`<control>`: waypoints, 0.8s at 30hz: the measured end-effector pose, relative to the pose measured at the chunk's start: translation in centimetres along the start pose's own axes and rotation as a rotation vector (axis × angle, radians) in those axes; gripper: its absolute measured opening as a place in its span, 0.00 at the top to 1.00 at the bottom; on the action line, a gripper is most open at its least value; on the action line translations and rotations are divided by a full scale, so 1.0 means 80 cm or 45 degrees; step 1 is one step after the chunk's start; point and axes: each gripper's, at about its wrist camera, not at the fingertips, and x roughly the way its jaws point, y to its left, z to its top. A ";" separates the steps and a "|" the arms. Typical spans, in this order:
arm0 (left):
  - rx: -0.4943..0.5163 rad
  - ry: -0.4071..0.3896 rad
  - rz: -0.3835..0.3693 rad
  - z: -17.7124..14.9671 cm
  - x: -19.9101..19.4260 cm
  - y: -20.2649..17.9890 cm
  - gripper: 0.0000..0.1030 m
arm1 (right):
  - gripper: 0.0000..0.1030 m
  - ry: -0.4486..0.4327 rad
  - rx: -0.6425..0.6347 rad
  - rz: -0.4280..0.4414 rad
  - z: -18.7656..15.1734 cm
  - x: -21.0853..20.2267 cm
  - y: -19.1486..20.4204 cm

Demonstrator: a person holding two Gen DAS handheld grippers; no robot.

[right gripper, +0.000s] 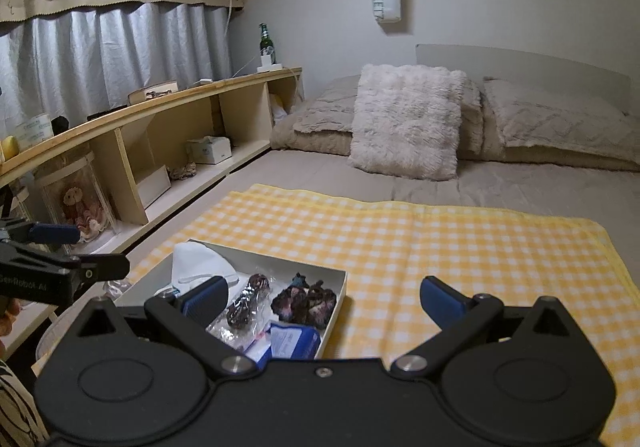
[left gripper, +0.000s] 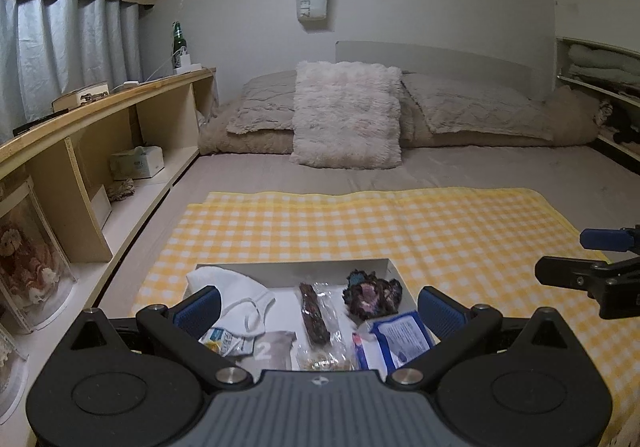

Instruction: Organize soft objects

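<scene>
A shallow white box [left gripper: 390,267] [right gripper: 340,289] lies on a yellow checked cloth [left gripper: 400,223] [right gripper: 440,239] spread over the bed. Inside are a white face mask [left gripper: 228,283] [right gripper: 198,261], a dark crumpled scrunchie [left gripper: 372,293] [right gripper: 306,303], a clear packet with a brown bar [left gripper: 316,313] [right gripper: 244,311], a blue tissue pack [left gripper: 402,337] [right gripper: 294,339] and small sachets [left gripper: 228,341]. My left gripper [left gripper: 320,305] hovers open just above the box. My right gripper [right gripper: 324,297] is open over the box's right edge and shows at the right in the left wrist view [left gripper: 576,259].
A fluffy white cushion [left gripper: 346,115] [right gripper: 406,121] and beige pillows [left gripper: 480,107] sit at the head of the bed. A low wooden shelf unit [left gripper: 100,115] [right gripper: 160,103] runs along the left with a tissue box [left gripper: 136,163], a green bottle [left gripper: 179,43] and a boxed doll [right gripper: 82,203].
</scene>
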 end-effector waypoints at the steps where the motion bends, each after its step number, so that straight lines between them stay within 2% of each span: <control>1: 0.006 -0.002 -0.002 -0.004 -0.002 -0.002 0.00 | 0.00 -0.002 0.009 -0.006 -0.006 -0.003 0.000; 10: 0.082 -0.008 0.018 -0.037 -0.016 -0.016 0.00 | 0.00 -0.026 -0.023 -0.082 -0.039 -0.018 0.009; 24: 0.070 0.015 0.004 -0.065 -0.023 -0.021 0.00 | 0.00 -0.032 -0.094 -0.132 -0.067 -0.031 0.021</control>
